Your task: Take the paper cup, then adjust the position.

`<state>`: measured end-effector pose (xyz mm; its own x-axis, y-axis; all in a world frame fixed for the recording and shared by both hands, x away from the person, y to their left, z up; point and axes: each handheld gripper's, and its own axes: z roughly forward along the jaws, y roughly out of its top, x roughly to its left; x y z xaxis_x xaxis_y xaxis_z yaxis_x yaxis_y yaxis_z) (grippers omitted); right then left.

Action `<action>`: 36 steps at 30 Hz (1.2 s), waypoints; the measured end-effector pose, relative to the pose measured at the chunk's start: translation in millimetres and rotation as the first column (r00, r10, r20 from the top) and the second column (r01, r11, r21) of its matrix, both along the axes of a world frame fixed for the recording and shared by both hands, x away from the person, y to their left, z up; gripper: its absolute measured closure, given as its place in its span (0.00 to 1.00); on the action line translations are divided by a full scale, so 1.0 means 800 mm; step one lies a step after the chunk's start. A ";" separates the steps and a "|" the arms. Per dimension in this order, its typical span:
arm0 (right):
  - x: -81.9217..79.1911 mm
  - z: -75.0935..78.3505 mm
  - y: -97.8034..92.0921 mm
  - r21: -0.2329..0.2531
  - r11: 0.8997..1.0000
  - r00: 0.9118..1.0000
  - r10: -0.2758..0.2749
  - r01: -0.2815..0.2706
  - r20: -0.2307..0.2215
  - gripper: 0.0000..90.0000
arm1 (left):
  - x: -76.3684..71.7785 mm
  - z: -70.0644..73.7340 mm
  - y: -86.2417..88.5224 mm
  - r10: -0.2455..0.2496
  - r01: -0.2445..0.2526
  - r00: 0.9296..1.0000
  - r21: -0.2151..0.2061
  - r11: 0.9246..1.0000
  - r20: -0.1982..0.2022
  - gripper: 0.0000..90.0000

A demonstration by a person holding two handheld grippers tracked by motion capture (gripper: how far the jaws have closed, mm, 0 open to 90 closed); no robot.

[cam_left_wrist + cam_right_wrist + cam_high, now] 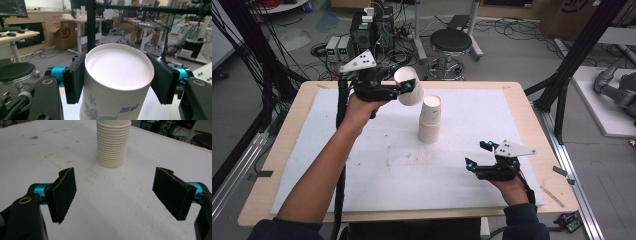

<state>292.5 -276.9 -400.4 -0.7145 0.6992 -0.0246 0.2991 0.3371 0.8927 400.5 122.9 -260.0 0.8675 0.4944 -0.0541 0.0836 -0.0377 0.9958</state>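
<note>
Left tool (408, 86) clenched on a paper cup (408, 86), held above the bench (492, 89) just beside the cup stack (430, 119). Left gripper view shows flower print on the cup wall; high view shows its long axis tilted, closed base toward the stack. Right tool (477, 155) released, near the bench's front.
</note>
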 end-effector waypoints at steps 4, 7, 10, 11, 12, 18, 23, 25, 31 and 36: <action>0.002 -0.002 0.009 0.006 0.999 0.999 0.034 -0.034 -0.023 0.21 | -0.013 -0.013 0.015 0.004 -0.004 1.000 0.016 1.000 -0.014 0.39; 0.004 -0.002 0.016 0.008 0.998 0.998 0.061 -0.061 -0.030 0.21 | -0.022 -0.026 0.026 0.014 -0.014 1.000 0.035 0.999 -0.022 0.39; 0.007 -0.002 0.021 0.007 0.997 0.996 0.080 -0.079 -0.036 0.21 | -0.027 -0.035 0.032 0.019 -0.018 0.999 0.037 0.999 -0.034 0.39; 0.008 -0.002 0.023 0.006 0.996 0.996 0.086 -0.085 -0.038 0.21 | -0.033 -0.045 0.037 0.025 -0.023 0.999 0.040 0.999 -0.044 0.39; 0.009 -0.002 0.025 0.005 0.996 0.995 0.091 -0.090 -0.038 0.21 | -0.035 -0.050 0.039 0.025 -0.022 0.998 0.046 0.999 -0.052 0.39; 0.015 0.001 0.037 -0.006 0.992 0.991 0.123 -0.123 -0.051 0.21 | -0.047 -0.075 0.047 0.024 -0.016 0.996 0.085 0.996 -0.085 0.39; 0.024 0.006 0.051 0.003 0.988 0.987 0.154 -0.154 -0.050 0.21 | -0.053 -0.090 0.049 0.013 -0.003 0.995 0.101 0.995 -0.102 0.39; 0.027 0.007 0.056 0.008 0.986 0.985 0.165 -0.165 -0.048 0.21 | -0.057 -0.099 0.047 0.009 0.005 0.993 0.116 0.993 -0.117 0.39; 0.031 0.010 0.072 0.005 0.982 0.981 0.189 -0.189 -0.039 0.21 | -0.065 -0.108 0.042 -0.013 0.028 0.992 0.118 0.993 -0.127 0.38; 0.034 0.015 0.082 0.003 0.979 0.978 0.206 -0.206 -0.031 0.21 | -0.069 -0.108 0.037 -0.038 0.053 0.992 0.113 0.992 -0.124 0.38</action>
